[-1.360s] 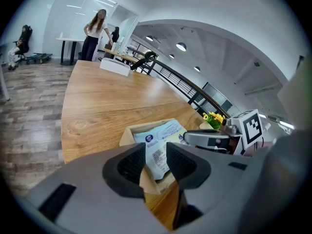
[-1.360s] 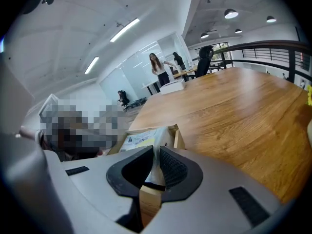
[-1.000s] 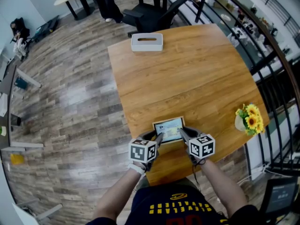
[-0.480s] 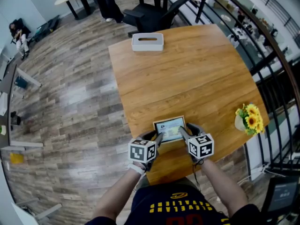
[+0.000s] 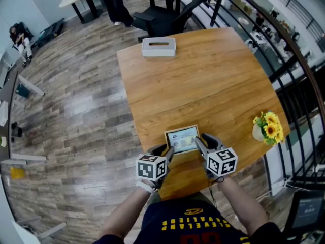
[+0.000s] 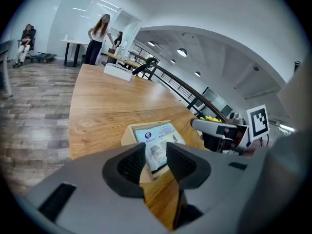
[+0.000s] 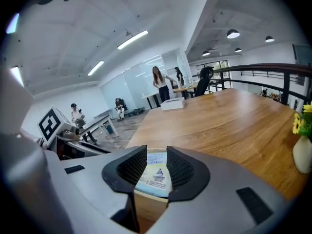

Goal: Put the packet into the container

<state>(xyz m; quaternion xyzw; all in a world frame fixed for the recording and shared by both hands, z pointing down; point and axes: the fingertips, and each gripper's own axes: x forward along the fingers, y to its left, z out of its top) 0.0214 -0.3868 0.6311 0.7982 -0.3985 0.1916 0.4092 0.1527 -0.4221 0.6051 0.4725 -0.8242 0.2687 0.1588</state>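
A shallow wooden container sits near the table's front edge with a white and blue printed packet lying flat in it. My left gripper is at the container's near left corner. In the left gripper view the left gripper is open, and the packet and container show through the gap, with neither pad pressing on them. My right gripper stands at the container's right side, open. The right gripper frames the packet and holds nothing.
A white tissue box stands at the table's far left corner. A vase of yellow flowers is near the right edge. Beyond the table are a black chair and a standing person; a railing runs along the right.
The right jaws have opened and let go of the packet, which now lies in the container. Both grippers have drawn slightly back toward me.
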